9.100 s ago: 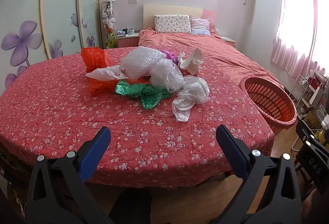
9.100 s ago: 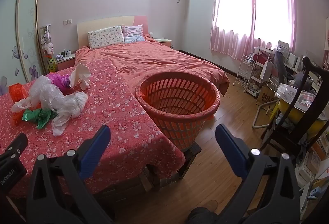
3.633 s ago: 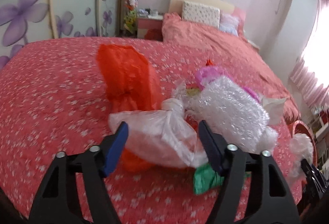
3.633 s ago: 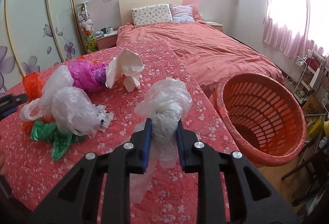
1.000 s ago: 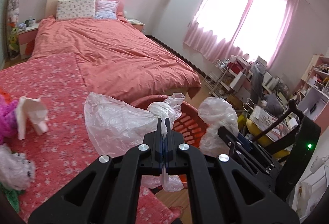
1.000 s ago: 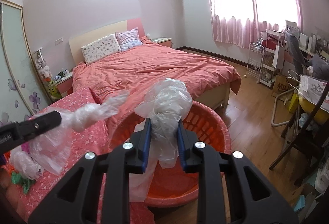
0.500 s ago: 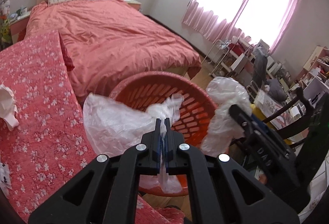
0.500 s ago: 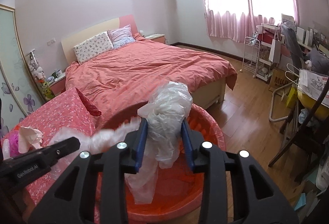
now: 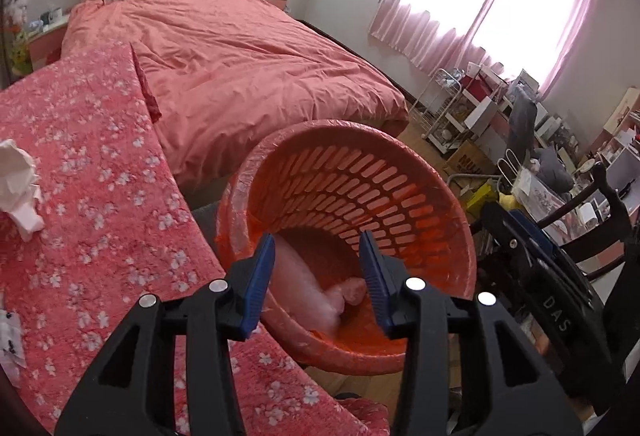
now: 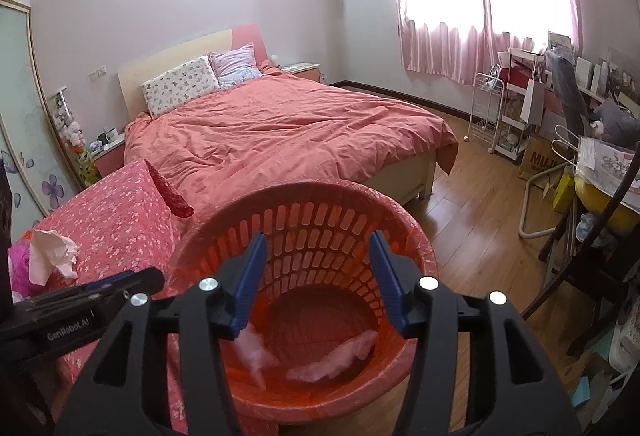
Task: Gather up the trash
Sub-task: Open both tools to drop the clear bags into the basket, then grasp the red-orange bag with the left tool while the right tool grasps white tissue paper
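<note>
Both plastic bags (image 10: 332, 360) dropped since a second ago, now lying in the basket (image 10: 304, 232). Left gripper (image 9: 318, 276) and right gripper (image 10: 316, 280) fingers opening, empty. Remaining tissue wad (image 9: 18, 180) lies on the bed's left side, nearer the left gripper.
</note>
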Demonstrator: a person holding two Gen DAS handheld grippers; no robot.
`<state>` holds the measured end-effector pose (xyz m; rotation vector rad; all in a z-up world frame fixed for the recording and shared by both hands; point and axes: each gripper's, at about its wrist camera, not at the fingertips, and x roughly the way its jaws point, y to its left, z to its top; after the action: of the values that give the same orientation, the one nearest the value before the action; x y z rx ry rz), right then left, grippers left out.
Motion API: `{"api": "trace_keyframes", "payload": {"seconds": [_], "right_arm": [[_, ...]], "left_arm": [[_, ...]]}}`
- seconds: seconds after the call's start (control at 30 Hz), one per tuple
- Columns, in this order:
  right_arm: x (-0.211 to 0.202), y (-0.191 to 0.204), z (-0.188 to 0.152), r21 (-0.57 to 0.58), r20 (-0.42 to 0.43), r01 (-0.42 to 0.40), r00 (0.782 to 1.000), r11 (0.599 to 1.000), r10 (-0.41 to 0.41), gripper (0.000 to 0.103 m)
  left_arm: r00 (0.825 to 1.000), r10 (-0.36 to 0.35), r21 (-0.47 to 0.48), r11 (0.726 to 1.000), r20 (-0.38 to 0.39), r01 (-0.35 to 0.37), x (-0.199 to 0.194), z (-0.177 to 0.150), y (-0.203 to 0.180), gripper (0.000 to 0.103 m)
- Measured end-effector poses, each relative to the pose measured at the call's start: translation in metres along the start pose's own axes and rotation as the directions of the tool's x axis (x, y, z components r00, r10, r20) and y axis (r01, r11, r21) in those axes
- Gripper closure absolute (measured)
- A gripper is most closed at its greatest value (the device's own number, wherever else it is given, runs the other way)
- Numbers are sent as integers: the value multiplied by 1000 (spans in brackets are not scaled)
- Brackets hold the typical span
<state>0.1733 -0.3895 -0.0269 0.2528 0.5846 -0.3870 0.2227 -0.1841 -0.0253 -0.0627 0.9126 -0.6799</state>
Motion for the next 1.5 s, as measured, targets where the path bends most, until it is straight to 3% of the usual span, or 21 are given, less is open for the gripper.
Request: {"api": "trace_keyframes", "payload": {"seconds": [0.2, 0.33, 0.43, 0.47, 0.57, 0.67, 0.83, 1.03, 1.2, 1.33, 1.4, 1.5], "right_arm": [[-18, 12, 1, -46, 23, -14, 1000, 999, 15, 50], [-31, 29, 0, -65, 30, -48, 998, 997, 50, 50], [-39, 51, -2, -80, 30, -88, 995, 993, 91, 50], [-41, 61, -4, -88, 25, -111, 993, 990, 113, 50], [-46, 88, -9, -113, 9, -162, 986, 980, 164, 50], [-48, 129, -19, -157, -21, -229, 973, 961, 229, 50], [-50, 194, -29, -199, -70, -337, 941, 920, 330, 50], [-37, 270, -35, -208, -136, -444, 896, 872, 423, 63], [-13, 312, -39, -195, -195, -444, 891, 875, 409, 73], [8, 327, -39, -192, -226, -419, 899, 887, 376, 85], [17, 332, -43, -193, -243, -419, 896, 887, 371, 100], [15, 329, -46, -204, -219, -420, 900, 884, 377, 100]], "left_arm": [[994, 79, 9, 997, 79, -79, -38, -7, 17, 58], [975, 175, -17, 984, 139, -175, -74, -17, 39, 57], [956, 246, -64, 969, 162, -238, -99, -24, 62, 47], [944, 281, -89, 959, 173, -269, -110, -28, 74, 42], [898, 393, -151, 918, 198, -368, -140, -38, 108, 40], [868, 455, -224, 883, 201, -412, -164, -47, 141, 40], [799, 577, -332, 797, 172, -504, -198, -64, 201, 40], [744, 653, -414, 722, 142, -555, -219, -80, 252, 33], [734, 670, -460, 689, 111, -560, -232, -99, 279, 33], [740, 666, -493, 677, 93, -547, -242, -111, 303, 33], [741, 665, -503, 672, 88, -543, -244, -113, 312, 33], [755, 651, -521, 673, 80, -525, -239, -114, 321, 33]]}}
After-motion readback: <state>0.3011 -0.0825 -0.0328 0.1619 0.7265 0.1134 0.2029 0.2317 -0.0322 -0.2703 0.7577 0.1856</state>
